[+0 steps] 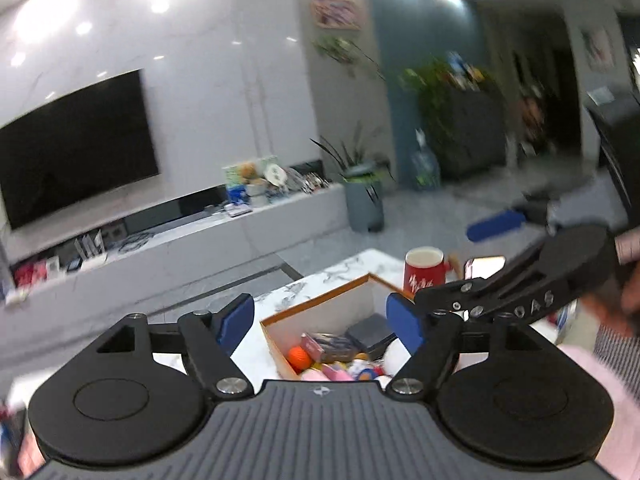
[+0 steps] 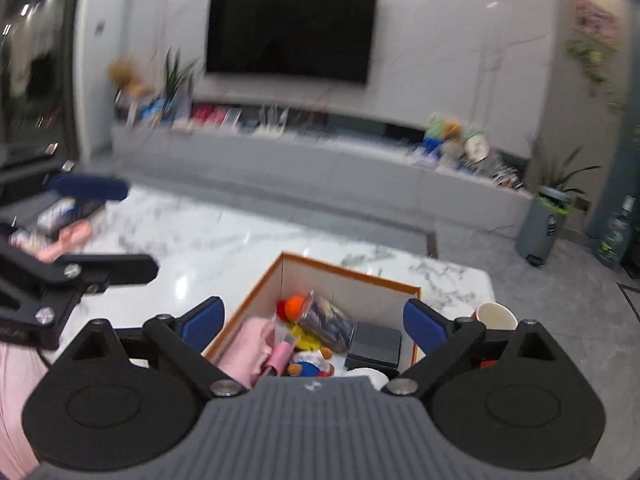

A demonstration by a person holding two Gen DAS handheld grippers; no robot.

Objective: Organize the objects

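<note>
We judged the main risk from here to be a knock: the red ceramic mug with the white inside point(image 1: 425, 270) stood on the white marble counter point(image 2: 240, 240) just beside the open cardboard box with the orange rim point(image 2: 352, 276), and a gripper swinging back down towards the box could tip it. The box itself looked crowded. A pink cloth point(image 2: 250, 346), an orange ball point(image 2: 295, 305), a dark grey square case point(image 2: 374, 346) and a clear packet with dark print point(image 2: 326, 322) lay heaped inside it, so anything more dropped in carelessly might slide off the pile or spill over the rim. Both views were blurred, which made small items in the box hard to tell apart.

Our left gripper point(image 1: 320, 324) hung above the box with its blue pads point(image 1: 238, 322) spread wide, nothing between them and nothing touched. Our right gripper point(image 2: 316, 324) hung above the same box, its jaws equally wide apart and empty. Each gripper showed at the edge of the other's view, clear of the box and of the mug. The sorted things sat inside the box; the mug remained outside it.
</note>
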